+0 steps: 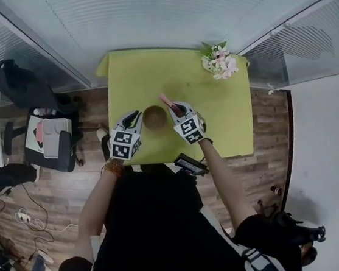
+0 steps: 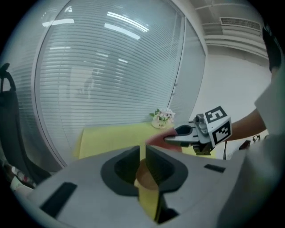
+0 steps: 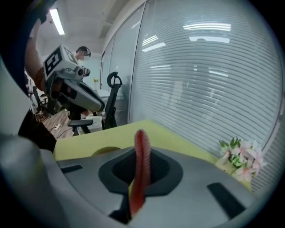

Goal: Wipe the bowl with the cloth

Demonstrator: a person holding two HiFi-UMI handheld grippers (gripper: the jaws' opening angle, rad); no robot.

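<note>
A small brown bowl (image 1: pixel 154 116) is over the near middle of the yellow-green table (image 1: pixel 223 122). My left gripper (image 1: pixel 138 119) reaches its left side; in the left gripper view the jaws (image 2: pixel 143 153) are shut with the bowl's brown rim (image 2: pixel 144 174) pinched between them. My right gripper (image 1: pixel 177 108) is just right of the bowl, shut on a pink-red cloth (image 1: pixel 166 101). In the right gripper view the cloth (image 3: pixel 142 164) stands up as a folded strip out of the shut jaws (image 3: pixel 141 153). The left gripper view shows the right gripper (image 2: pixel 178 137) with the cloth (image 2: pixel 156 139) ahead.
A small bunch of pink and white flowers (image 1: pixel 220 63) sits at the table's far right corner. A dark flat object (image 1: pixel 190 163) lies at the near table edge. An office chair (image 1: pixel 26 88) stands to the left on the wood floor. Blinds behind glass run past the far side.
</note>
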